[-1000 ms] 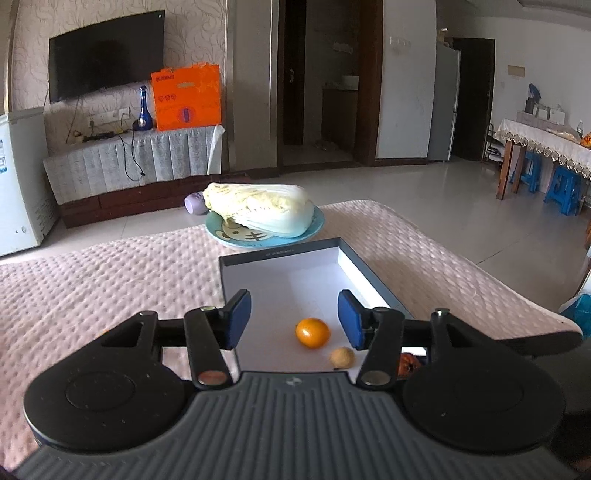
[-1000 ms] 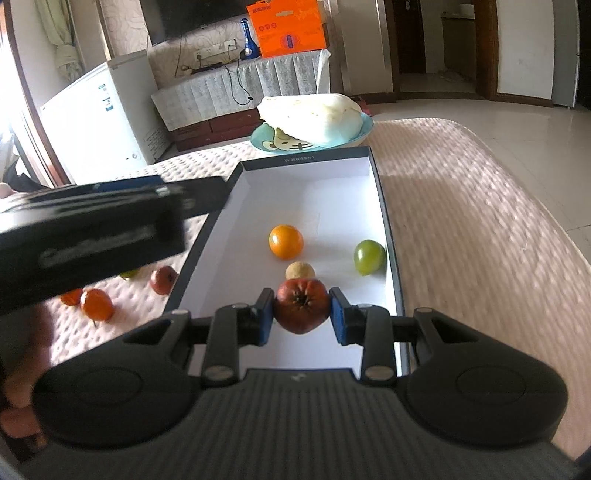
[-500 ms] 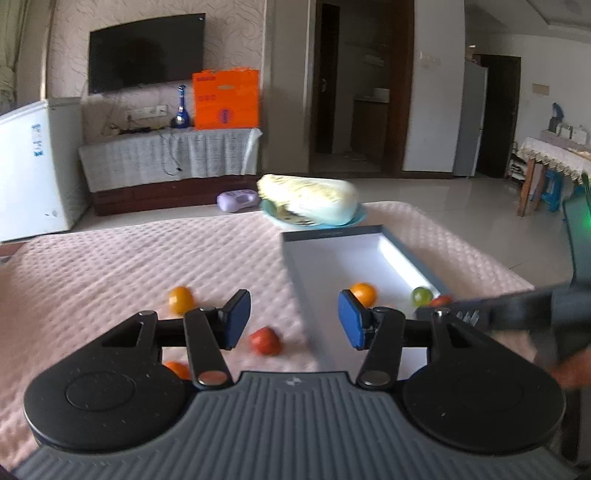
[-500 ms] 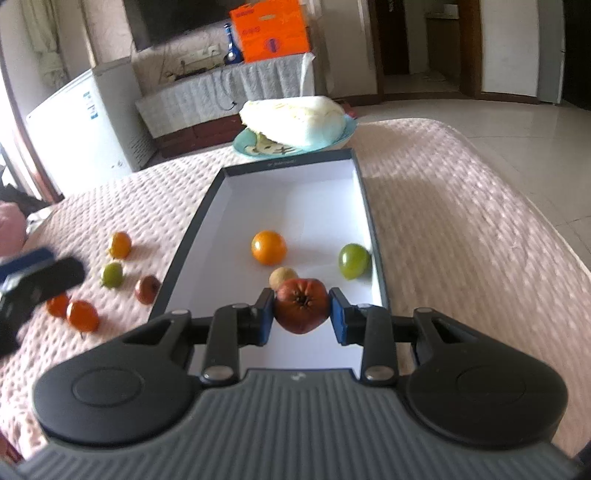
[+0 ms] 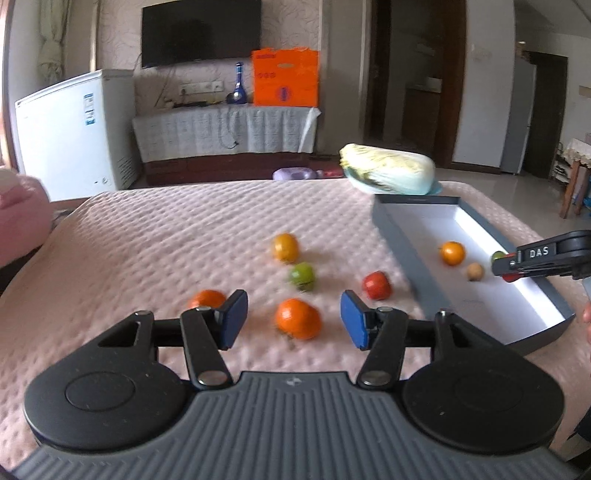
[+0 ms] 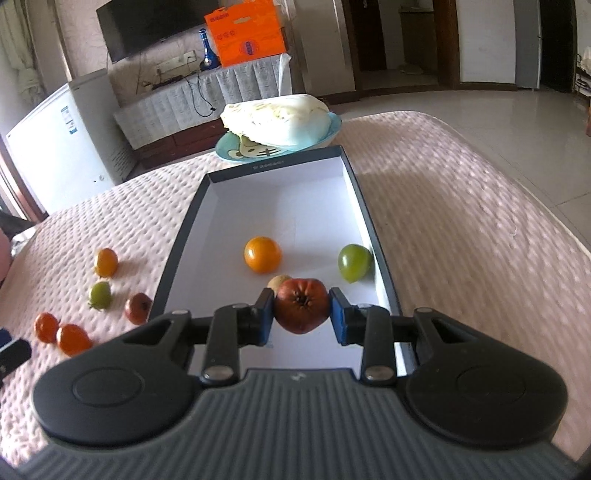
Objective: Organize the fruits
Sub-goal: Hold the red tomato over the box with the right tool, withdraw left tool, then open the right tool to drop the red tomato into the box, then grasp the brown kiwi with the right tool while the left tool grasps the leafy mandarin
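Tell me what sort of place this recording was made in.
Most likely the living room of a home: a wall-mounted TV, a white chest freezer beside a cloth-covered cabinet, and tiled floor leading to interior doorways.

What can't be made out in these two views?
- Small tan fruit, right wrist view: mostly hidden behind the red fruit held by the right gripper.
- Left orange fruit, left wrist view: partly behind a left gripper finger.
- Loose fruits, left wrist view: motion-blurred.

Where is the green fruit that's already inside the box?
In the right wrist view, the green fruit lies against the box right wall, right of the orange fruit.
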Motion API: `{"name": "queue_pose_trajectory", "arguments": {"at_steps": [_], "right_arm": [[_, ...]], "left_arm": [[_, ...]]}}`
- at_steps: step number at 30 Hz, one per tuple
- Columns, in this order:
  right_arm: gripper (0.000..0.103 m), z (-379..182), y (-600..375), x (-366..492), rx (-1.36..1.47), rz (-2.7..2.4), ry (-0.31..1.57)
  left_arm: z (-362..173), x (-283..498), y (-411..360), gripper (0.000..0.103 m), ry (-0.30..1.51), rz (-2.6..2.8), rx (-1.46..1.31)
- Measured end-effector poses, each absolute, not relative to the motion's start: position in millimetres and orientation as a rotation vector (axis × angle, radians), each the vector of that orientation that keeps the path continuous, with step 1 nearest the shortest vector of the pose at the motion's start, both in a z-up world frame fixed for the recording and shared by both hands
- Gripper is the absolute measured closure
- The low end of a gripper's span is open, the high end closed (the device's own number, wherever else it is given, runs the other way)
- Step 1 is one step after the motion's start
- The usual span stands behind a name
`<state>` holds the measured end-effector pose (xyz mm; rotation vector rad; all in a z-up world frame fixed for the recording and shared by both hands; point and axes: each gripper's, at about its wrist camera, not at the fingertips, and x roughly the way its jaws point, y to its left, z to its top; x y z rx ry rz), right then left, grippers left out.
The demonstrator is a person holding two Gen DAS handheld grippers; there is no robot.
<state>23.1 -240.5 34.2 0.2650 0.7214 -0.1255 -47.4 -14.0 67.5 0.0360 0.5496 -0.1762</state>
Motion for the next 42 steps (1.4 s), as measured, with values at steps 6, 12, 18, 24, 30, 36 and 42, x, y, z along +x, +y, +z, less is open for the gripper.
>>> {"name": "queue_pose_trajectory", "arguments": {"at_steps": [6,12,18,24,30,36,42], "right_arm": [[0.067,31.6,-237.2,24.8,0.243,-0.174,0.717],[0.044,37.5,-235.3,19.8,0.251,-0.188,0.665],[0.042,47.9,-225.4,14.7,0.174,-0.169,0.600],[0.042,60.6,-220.6,5.6,0.166,-0.119,0.538],[0.042,69.5,-201.1,-3.6,0.159,0.028,0.505],[0.043,66.8,-164.8,-5.2,0.122,0.233,0.537],[0.044,59.2,-130.5,-2.3,0.049,0.334,0.588]], "left_arm": [[71.9,-52.9,6.1,0.040,0.534,-0.154,0.049],[71.8,-51.8,29.7,0.040,0.550,-0.113,0.015],[70.2,-48.1,40.6,0.040,0.553,-0.087,-0.006],[67.5,-43.2,36.8,0.040,0.561,-0.084,-0.013],[66.5,-41.0,30.3,0.040,0.558,-0.082,-0.013],[64.3,-36.8,30.3,0.040,0.565,-0.062,-0.028],[64.2,-35.8,36.2,0.040,0.565,-0.055,-0.038]]}}
